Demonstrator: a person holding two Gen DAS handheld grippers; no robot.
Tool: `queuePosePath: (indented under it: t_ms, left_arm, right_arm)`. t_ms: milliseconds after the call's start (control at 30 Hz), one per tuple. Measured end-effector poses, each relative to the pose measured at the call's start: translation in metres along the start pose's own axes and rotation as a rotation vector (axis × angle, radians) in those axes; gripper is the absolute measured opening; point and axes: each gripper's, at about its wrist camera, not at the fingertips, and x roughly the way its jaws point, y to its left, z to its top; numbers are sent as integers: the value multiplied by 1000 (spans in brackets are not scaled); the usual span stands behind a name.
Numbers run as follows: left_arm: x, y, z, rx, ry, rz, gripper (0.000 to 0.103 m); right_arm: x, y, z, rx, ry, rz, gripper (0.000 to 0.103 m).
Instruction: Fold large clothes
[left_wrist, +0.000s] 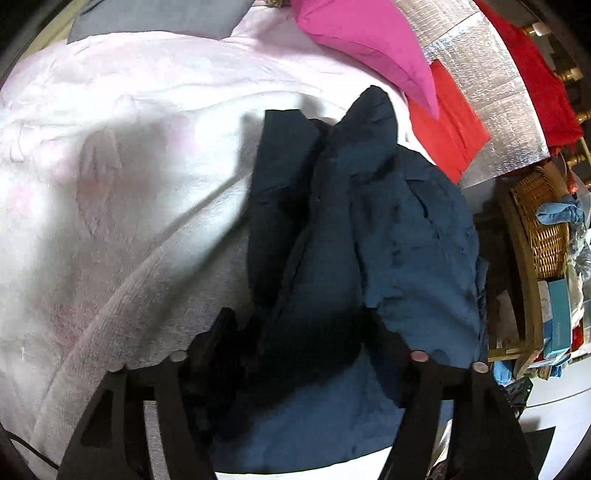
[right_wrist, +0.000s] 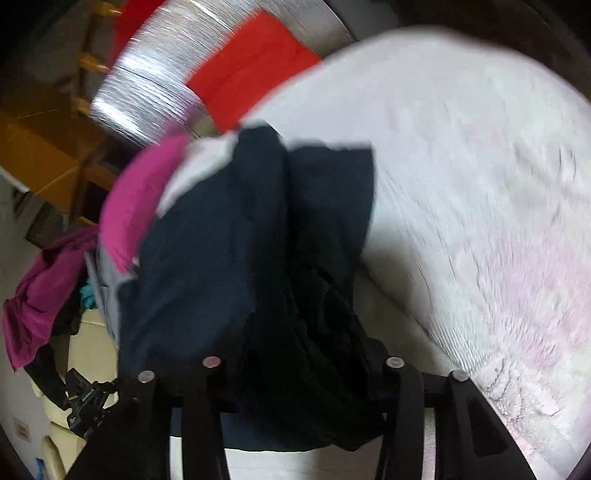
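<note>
The navy garment (left_wrist: 354, 229) lies bunched on the pink blanket (left_wrist: 110, 155), near its edge by the red cloth (left_wrist: 447, 125). The left gripper (left_wrist: 299, 332) and right gripper (right_wrist: 303, 354) each pinch its fabric.

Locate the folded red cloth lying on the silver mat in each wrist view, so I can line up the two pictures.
Left wrist: the red cloth sits upper right, just below the tip of the magenta cloth.
Right wrist: the red cloth sits top centre, blurred by motion.
Shared landmark: the silver mat under it, bordering the pale blanket in both views.
</note>
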Motion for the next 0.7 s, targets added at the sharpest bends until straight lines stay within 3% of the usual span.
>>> queuePosePath:
  t_ms: [100,167,233,300,367,500,700]
  left_arm:
    - [-14,-2,-5,-18,-9,26,73]
    - [-29,-4,-9,-14,-44,56,73]
    - [-48,-5,-13,0,-85,93,74]
    - [-62,-9,-21,1,-124,96,77]
    - [-77,-4,-35,-30,-153,88,79]
    - [-79,2,-59,-91,-132,41,80]
    - [-44,4,-70,-251,-89,-15,81]
  right_arm:
    - [-19,1,0,8,-33,7,56]
    - [-34,-2,-3,19,-69,-10,69]
    - [-51,-8,-7,41,-103,-5,71]
    - [-67,-15,-12,67,-139,4,72]
    - [-81,-23,-21,105,-163,29,81]
    - [-77,-30,-41,194,-98,148,82]
    - [-40,-18,-50,251,-45,186,82]
